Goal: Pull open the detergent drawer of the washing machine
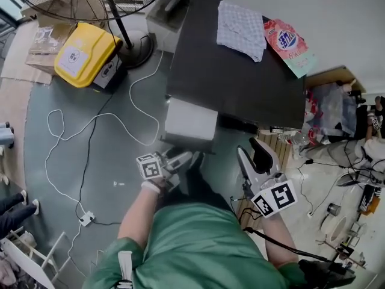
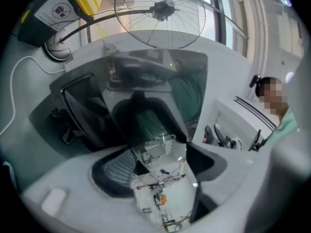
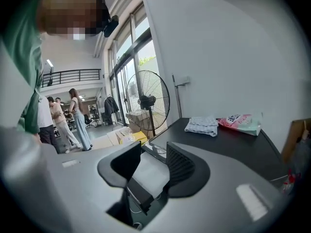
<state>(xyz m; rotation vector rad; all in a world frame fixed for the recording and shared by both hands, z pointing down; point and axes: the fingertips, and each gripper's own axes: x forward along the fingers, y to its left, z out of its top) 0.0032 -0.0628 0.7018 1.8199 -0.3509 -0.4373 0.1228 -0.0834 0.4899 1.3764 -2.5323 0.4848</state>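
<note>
The detergent drawer (image 1: 190,120) stands pulled out, a white box jutting from the front of the washing machine (image 1: 240,77) at the left end of its black top, where a cloth (image 1: 240,29) and a detergent pouch (image 1: 289,44) lie. The left gripper (image 1: 182,159) sits just in front of the drawer, jaws spread and gripping nothing. The right gripper (image 3: 151,165) hangs off to the right, jaws likewise apart and empty, the drawer showing beyond their gap
</note>
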